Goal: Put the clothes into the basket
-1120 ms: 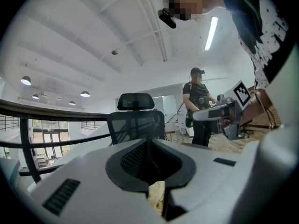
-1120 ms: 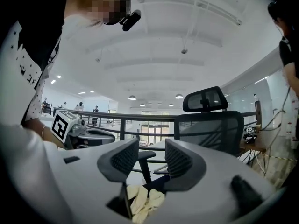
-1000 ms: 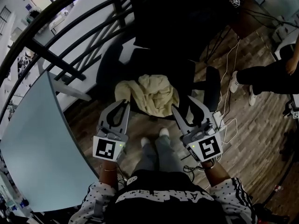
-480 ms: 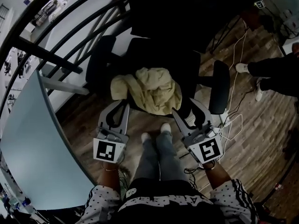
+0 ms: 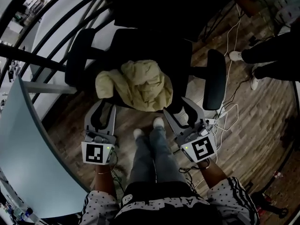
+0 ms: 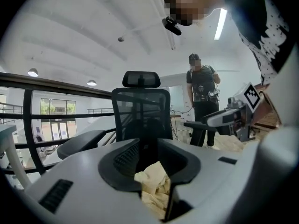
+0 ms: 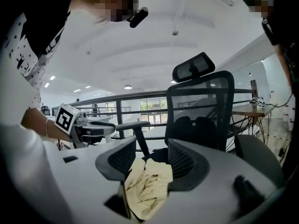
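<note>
The garment (image 5: 138, 83), a crumpled cream cloth, lay on the seat of the black chair (image 5: 214, 78) at frame centre in the head view. The left claw (image 5: 105, 108) stood at lower left, just short of the cloth's lower left edge. The right claw (image 5: 175, 104) stood at lower right, near its lower right edge. Both claws were released, their jaws having just been opening. In each gripper view the cloth (image 6: 152, 181) (image 7: 147, 185) showed through the gap, but the pads did not press it. The person's legs (image 5: 150, 149) stood between the claws on the wood floor (image 5: 253, 125).
</note>
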A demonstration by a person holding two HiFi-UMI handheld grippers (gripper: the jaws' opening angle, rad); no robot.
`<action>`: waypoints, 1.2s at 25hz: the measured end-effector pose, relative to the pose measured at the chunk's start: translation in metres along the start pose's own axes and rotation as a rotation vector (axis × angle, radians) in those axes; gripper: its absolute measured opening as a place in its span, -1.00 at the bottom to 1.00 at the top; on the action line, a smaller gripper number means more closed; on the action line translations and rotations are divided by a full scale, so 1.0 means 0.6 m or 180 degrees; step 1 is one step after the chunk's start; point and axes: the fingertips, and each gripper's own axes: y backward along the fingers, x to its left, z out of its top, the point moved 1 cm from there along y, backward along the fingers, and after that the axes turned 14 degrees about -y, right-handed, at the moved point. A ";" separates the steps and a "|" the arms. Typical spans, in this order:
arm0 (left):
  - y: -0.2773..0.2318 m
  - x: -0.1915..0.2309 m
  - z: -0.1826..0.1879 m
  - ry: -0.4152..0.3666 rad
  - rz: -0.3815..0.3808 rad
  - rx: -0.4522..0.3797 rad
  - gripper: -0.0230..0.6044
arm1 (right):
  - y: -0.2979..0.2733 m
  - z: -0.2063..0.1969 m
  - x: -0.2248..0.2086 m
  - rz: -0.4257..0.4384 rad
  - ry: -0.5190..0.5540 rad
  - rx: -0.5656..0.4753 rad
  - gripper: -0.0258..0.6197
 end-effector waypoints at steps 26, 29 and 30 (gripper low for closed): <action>-0.056 -0.026 -0.168 0.0170 -0.0102 0.0340 -0.33 | -0.056 -0.150 -0.073 -0.0106 -0.0156 0.0423 -0.20; -0.066 -0.025 -0.177 0.0224 -0.0072 0.0337 -0.32 | -0.061 -0.163 -0.078 -0.0127 -0.0156 0.0446 -0.20; -0.069 -0.026 -0.183 0.0211 -0.0088 0.0355 -0.31 | -0.063 -0.167 -0.080 -0.0131 -0.0146 0.0454 -0.20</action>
